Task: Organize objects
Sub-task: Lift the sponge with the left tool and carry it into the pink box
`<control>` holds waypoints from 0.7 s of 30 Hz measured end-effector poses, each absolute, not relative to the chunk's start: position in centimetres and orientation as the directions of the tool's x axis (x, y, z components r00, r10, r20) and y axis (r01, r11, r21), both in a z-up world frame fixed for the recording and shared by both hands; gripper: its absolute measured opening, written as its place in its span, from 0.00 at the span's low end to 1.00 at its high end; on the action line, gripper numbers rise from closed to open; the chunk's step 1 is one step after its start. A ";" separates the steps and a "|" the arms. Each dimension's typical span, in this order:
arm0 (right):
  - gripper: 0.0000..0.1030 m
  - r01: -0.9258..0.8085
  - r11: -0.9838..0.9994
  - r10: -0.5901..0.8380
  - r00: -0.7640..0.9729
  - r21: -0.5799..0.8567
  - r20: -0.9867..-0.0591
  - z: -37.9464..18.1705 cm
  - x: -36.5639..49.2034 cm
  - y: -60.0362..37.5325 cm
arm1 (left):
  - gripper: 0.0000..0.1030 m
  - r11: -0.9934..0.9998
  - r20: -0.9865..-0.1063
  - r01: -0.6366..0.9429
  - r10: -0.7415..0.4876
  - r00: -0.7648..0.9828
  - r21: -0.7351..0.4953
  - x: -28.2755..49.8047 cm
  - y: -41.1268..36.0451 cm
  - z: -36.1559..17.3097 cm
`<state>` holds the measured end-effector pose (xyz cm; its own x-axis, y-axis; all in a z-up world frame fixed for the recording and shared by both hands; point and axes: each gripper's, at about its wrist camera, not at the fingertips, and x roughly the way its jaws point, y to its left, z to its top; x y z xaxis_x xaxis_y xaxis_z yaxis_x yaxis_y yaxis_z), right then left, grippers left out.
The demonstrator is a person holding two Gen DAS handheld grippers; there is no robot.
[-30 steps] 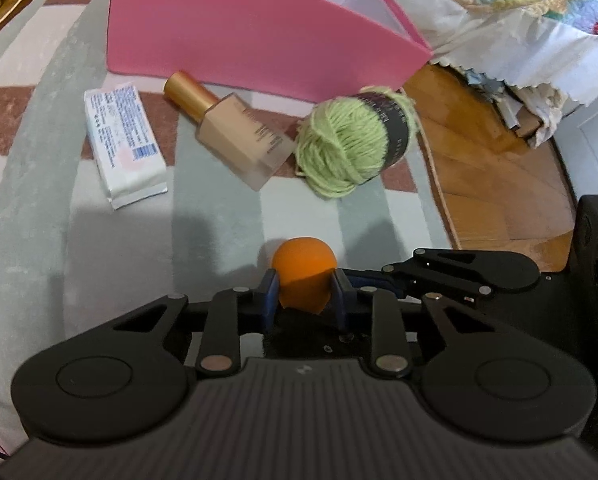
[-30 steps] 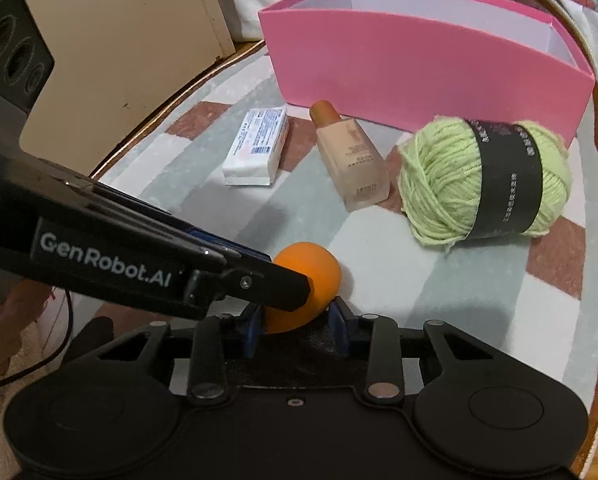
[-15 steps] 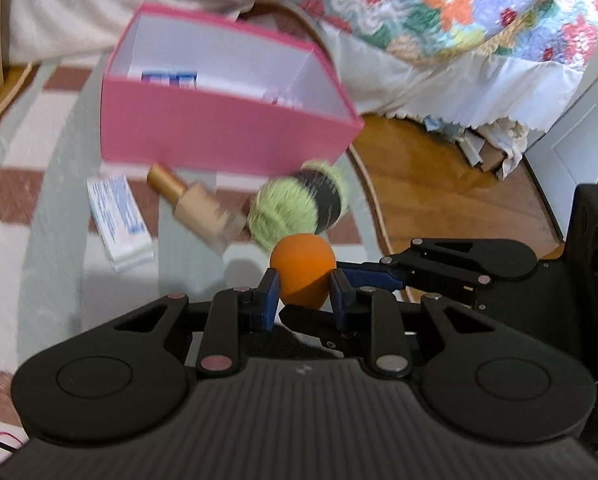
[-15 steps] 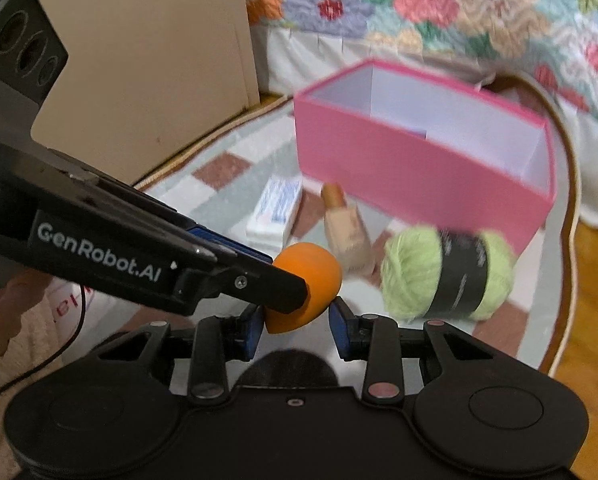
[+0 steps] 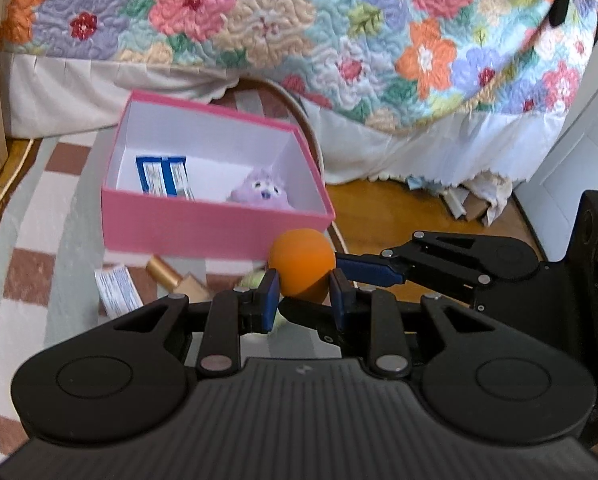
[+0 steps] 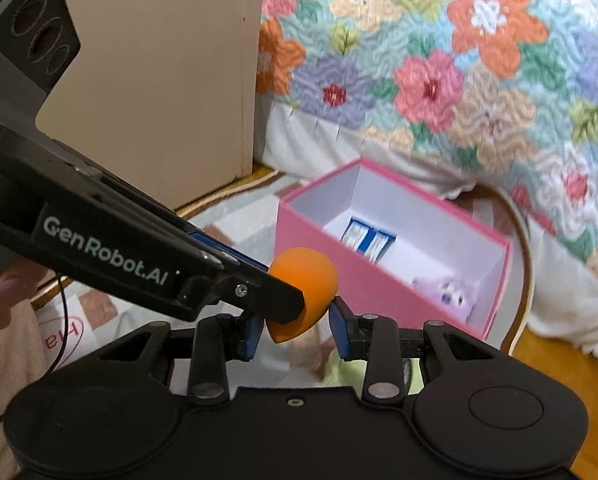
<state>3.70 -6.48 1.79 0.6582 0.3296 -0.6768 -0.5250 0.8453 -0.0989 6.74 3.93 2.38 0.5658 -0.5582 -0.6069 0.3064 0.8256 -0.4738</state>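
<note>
An orange makeup sponge (image 5: 302, 266) sits between the blue pads of my left gripper (image 5: 302, 300), which is shut on it and holds it in the air in front of the pink box (image 5: 203, 232). The sponge also shows in the right wrist view (image 6: 305, 292), between the pads of my right gripper (image 6: 297, 330), whose right pad stands slightly apart from it. The pink box (image 6: 363, 280) holds a blue-and-white packet (image 5: 163, 176) and a purple plush toy (image 5: 261, 192). A foundation bottle (image 5: 175, 278), a white packet (image 5: 117, 288) and a green yarn ball (image 5: 255, 280) lie on the rug below.
A striped round rug (image 5: 31, 240) covers a wooden floor (image 5: 399, 208). A bed with a flowered quilt (image 5: 299, 32) stands behind the box. A beige cabinet (image 6: 159, 92) is at the left. A white bag (image 6: 63, 328) lies on the rug's near left.
Both grippers have risen together with the orange sponge. The view now looks down into the pink box, and the objects on the rug have dropped low in the frames.
</note>
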 end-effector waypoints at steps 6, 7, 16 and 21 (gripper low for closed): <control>0.39 -0.522 0.847 0.318 0.644 -0.096 -0.696 3.8 7.8 -6.2 | 0.24 0.824 -0.594 0.272 -0.552 0.586 -0.497 11.2 4.5 3.6; 0.39 -0.520 0.849 0.309 0.641 -0.100 -0.703 4.1 9.0 -6.2 | 0.24 0.823 -0.593 0.267 -0.551 0.586 -0.501 11.9 4.5 3.8; 0.40 -0.470 0.883 0.308 0.559 0.012 -0.770 4.2 19.1 -8.6 | 0.24 0.803 -0.615 0.183 -0.561 0.554 -0.568 22.4 3.6 2.2; 0.40 -0.379 0.915 0.331 0.516 0.136 -0.790 1.6 23.7 -11.0 | 0.25 0.820 -0.649 0.162 -0.540 0.536 -0.549 26.8 1.8 0.1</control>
<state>23.67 -11.05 1.62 0.5158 0.3309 -0.7902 -0.3789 0.9154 0.1360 26.80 1.83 0.12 0.5357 -0.5402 -0.6490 0.1620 0.8201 -0.5488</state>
